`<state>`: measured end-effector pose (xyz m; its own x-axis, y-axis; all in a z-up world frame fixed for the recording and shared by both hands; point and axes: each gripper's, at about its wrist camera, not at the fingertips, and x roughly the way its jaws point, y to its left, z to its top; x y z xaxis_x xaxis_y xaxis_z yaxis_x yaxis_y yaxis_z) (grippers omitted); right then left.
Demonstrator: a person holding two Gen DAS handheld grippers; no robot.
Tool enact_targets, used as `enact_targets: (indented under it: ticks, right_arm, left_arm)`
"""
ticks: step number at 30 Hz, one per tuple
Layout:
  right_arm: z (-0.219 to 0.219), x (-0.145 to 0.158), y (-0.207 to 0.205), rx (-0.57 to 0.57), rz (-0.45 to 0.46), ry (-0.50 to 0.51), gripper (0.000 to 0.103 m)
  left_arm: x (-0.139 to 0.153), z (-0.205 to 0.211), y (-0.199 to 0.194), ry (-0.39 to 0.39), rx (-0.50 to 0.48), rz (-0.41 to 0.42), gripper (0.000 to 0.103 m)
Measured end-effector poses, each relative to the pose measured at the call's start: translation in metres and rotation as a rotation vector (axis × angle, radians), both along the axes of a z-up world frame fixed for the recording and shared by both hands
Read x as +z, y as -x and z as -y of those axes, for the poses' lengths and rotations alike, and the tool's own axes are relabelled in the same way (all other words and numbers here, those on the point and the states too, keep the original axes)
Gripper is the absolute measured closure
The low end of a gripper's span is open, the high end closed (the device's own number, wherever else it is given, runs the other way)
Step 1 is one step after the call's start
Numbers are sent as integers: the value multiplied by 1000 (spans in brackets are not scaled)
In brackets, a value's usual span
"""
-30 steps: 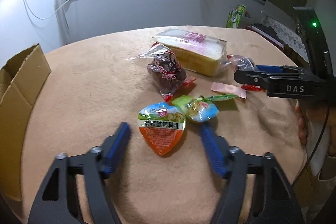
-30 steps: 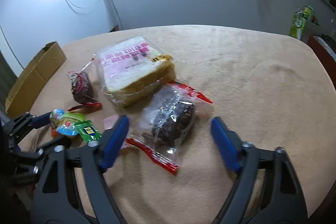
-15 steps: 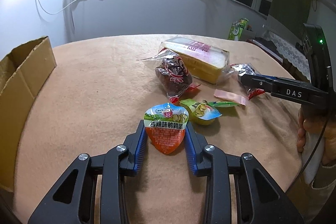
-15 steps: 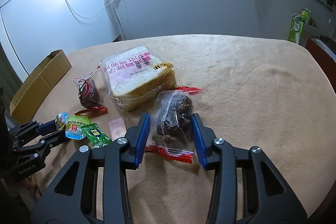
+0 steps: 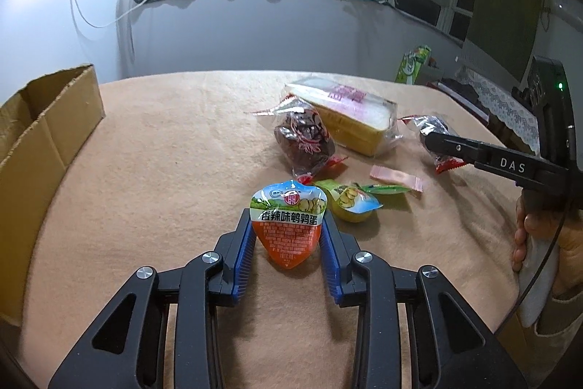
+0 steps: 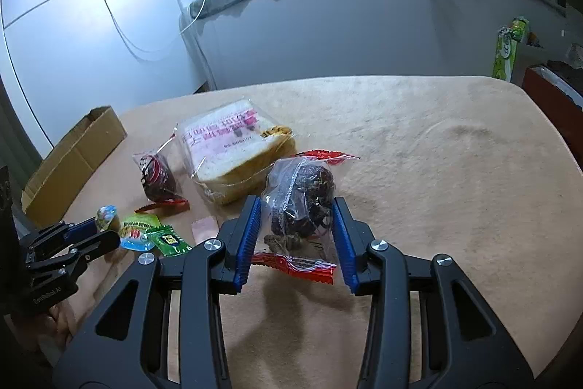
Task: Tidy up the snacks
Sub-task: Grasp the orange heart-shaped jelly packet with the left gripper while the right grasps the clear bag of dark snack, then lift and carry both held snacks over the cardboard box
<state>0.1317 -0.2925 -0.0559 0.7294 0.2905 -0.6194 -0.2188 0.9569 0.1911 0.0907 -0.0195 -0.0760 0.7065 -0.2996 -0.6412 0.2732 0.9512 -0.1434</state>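
Glossy plastic wrappers on the egg snack (image 5: 288,225) and dark cake (image 6: 302,206); the surface (image 6: 437,170) looks like matt, fuzzy cloth; box (image 5: 40,141) of plain cardboard.

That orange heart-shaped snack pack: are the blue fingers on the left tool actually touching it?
Touching. The left wrist view shows the left gripper closed on the orange snack pack, both blue fingers pressed against its sides with no gap.

Two wrist fisheyes, low and close over one table (image 5: 153,170).

Each looks forward along its fingers toward the window wall at 12 o'clock; both share the bread loaf (image 5: 349,119) (image 6: 233,148) and cardboard box (image 5: 43,133) (image 6: 73,163).
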Motion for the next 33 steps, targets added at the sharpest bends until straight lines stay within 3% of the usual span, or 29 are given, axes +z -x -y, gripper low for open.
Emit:
enact_targets:
  ticks: [6,15,23,33]
  right_arm:
    - [4,8,13,-44,66,-9,62]
    - [-4,21,44,-50,125,-41,62]
    - [-51,60,56,25,201,2,62]
    - [-127,89,56,135,255,41,62]
  left_arm:
    - [10,-10,14,58,24,43,71]
    - [43,-26,45,46,61,137,71]
    - [75,-47,66,43,106,224,71]
    - [90,-89,77,87,167,274,71]
